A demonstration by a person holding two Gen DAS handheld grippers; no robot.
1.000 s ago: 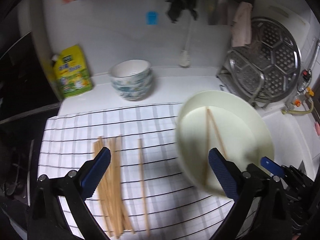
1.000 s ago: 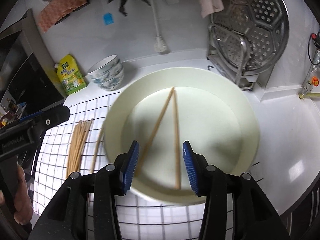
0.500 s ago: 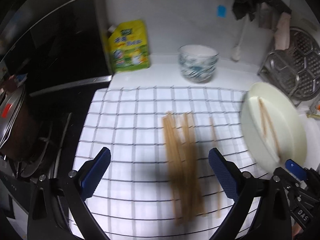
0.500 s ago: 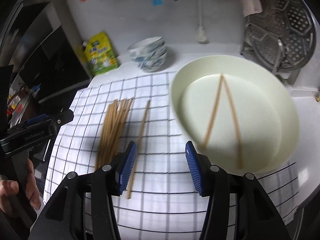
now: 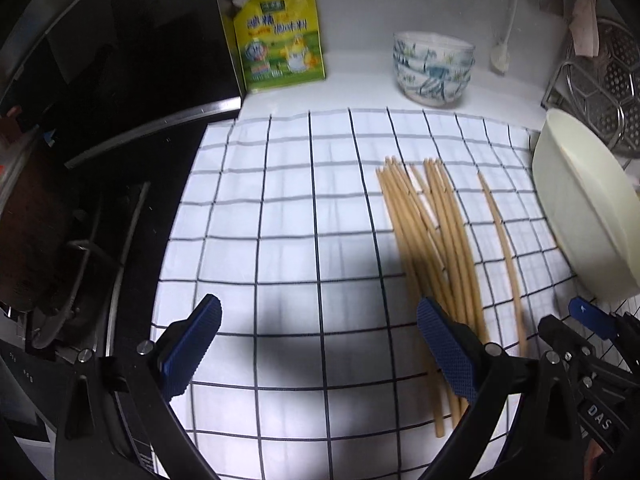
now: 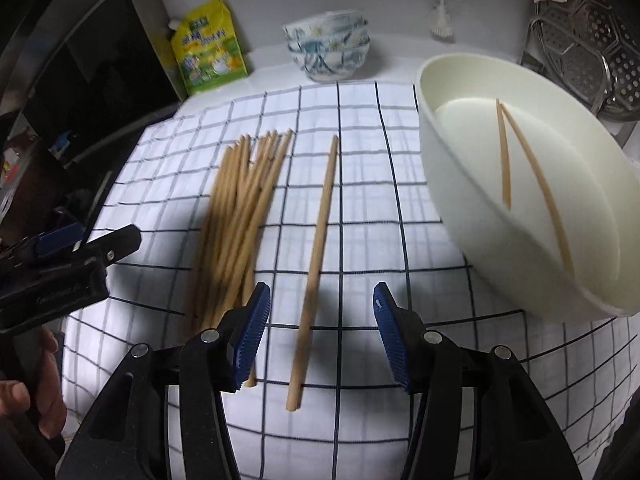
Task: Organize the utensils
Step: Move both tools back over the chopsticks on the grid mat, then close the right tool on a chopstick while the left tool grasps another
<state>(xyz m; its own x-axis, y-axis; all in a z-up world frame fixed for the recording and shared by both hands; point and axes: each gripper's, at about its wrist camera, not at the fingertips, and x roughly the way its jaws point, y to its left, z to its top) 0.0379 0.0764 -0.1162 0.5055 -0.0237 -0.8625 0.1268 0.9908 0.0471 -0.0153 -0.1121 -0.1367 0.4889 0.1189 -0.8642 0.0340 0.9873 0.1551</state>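
Note:
A bundle of several wooden chopsticks (image 6: 240, 216) (image 5: 432, 240) lies on a white checked cloth (image 6: 360, 184) (image 5: 288, 216). One single chopstick (image 6: 318, 256) (image 5: 502, 248) lies apart to its right. My right gripper (image 6: 318, 336) hangs open over that single chopstick's near end, which shows between the blue pads without touching them. Two more chopsticks (image 6: 516, 168) rest inside a cream bowl (image 6: 452, 184) (image 5: 576, 208) on the right. My left gripper (image 5: 320, 352) is open wide over bare cloth, left of the bundle, holding nothing.
A stack of patterned bowls (image 6: 328, 52) (image 5: 434, 66) and a yellow refill pouch (image 6: 208, 52) (image 5: 280, 40) stand at the back wall. A metal steamer rack (image 6: 592, 40) stands back right. A dark stove (image 5: 100, 160) borders the cloth's left edge.
Both grippers have swung left and lower, off the cream bowl and onto the cloth. The right jaws have spread wider and now straddle the single chopstick.

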